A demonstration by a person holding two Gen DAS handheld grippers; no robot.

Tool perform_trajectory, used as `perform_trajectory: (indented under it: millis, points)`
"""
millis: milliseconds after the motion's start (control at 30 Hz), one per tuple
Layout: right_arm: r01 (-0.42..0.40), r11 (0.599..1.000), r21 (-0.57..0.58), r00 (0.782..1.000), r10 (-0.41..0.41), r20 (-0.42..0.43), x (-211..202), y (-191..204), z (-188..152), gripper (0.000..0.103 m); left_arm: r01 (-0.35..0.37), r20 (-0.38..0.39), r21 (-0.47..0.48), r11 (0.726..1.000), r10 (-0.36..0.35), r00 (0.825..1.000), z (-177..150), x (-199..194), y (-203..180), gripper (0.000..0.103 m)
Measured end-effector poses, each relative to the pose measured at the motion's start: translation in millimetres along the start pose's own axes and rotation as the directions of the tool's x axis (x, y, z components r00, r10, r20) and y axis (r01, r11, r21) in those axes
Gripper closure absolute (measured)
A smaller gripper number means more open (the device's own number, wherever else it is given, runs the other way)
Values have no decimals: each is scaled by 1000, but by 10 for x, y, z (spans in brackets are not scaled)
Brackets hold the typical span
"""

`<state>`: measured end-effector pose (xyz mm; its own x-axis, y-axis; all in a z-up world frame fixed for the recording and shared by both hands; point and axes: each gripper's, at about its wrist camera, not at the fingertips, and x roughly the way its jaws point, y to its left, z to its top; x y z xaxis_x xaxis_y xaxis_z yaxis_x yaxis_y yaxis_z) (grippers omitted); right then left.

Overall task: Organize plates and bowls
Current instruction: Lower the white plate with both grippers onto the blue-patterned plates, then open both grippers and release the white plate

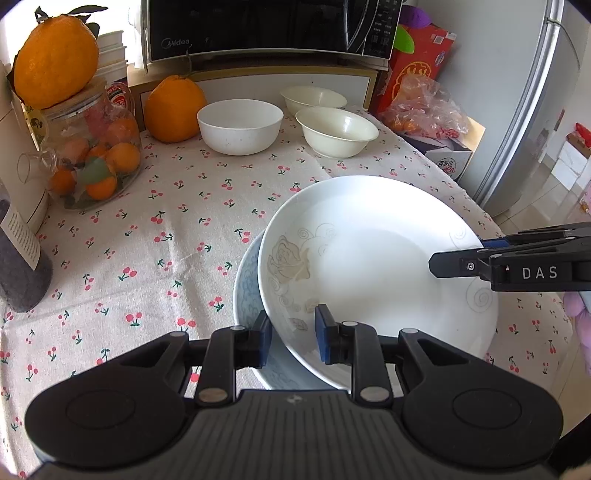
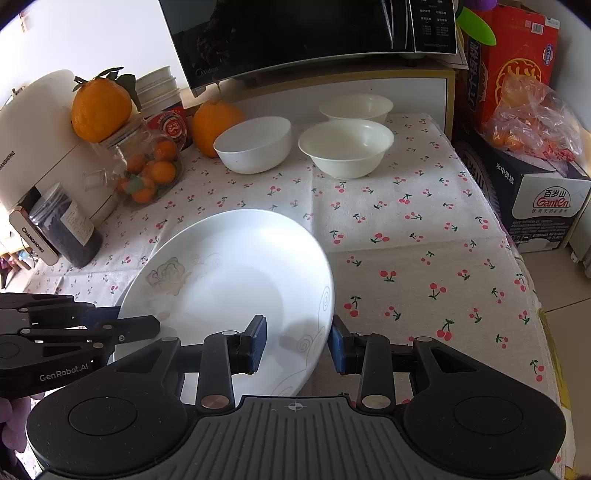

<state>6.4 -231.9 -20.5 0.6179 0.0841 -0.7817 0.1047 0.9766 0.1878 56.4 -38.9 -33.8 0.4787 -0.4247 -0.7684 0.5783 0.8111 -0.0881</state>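
The bench point(image 1: 147, 229) is covered with a cloth printed with small cherries. Near its front edge, a white plate point(image 1: 369, 258) with a pale flower motif is held tilted, its near-left rim lower than its far-right rim. Beneath it and offset to the left lies a second plate point(image 1: 245, 291) with a faint blue pattern; it rests flat on the cloth.

The left tongs point(image 1: 293, 332) straddle the near rim of the white plate. One blue pad sits outside the rim and the other sits on the plate's inner face. In the left wrist view the pads appear to press on the rim, so these tongs grip the white plate.

The right tongs point(image 2: 297, 341) straddle the opposite rim of the same plate, one pad on the inner face and one at the outer edge. They also grip the white plate. In the left wrist view these tongs enter from the right edge of the frame.

At the back of the bench stand three empty bowls: a white bowl point(image 1: 240, 125) on the left and two cream bowls point(image 1: 336, 131) point(image 1: 314, 98) to its right, one behind the other. All three stand well apart from the plates. A large orange point(image 1: 173, 109) stands just left of the white bowl. A glass jar point(image 1: 92, 155) of small oranges stands at the left edge of the bench. A microwave point(image 1: 273, 29) sits on a raised shelf behind the bowls.
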Motion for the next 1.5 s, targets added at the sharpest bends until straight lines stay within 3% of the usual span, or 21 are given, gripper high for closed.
perform_trajectory:
  millis: [233,800,1267,1333,1400,1500]
  points:
    - [43,996,-72,999,-44,-16,15,108,-21,68,-22,-9,8,1000,22,1000,1,-36,-21,80]
    - [83,992,-100,995,-88,-53,-8,162,13,68,-34,-41,77,996,37,998,-71,-109,-120,78]
    - [159,968,-194,985,-169,-37,-14,260,33,74,-41,-30,143,989,46,998,-132,-210,-200,76]
    - [174,963,-208,982,-184,-30,-16,281,34,78,-53,-12,164,985,56,998,-139,-250,-222,75]
    - [181,959,-220,981,-191,-25,-15,292,39,81,-60,-6,163,985,62,998,-150,-275,-217,65]
    - [174,959,-222,982,-187,-35,4,310,33,83,-71,-11,155,985,74,997,-166,-272,-177,65]
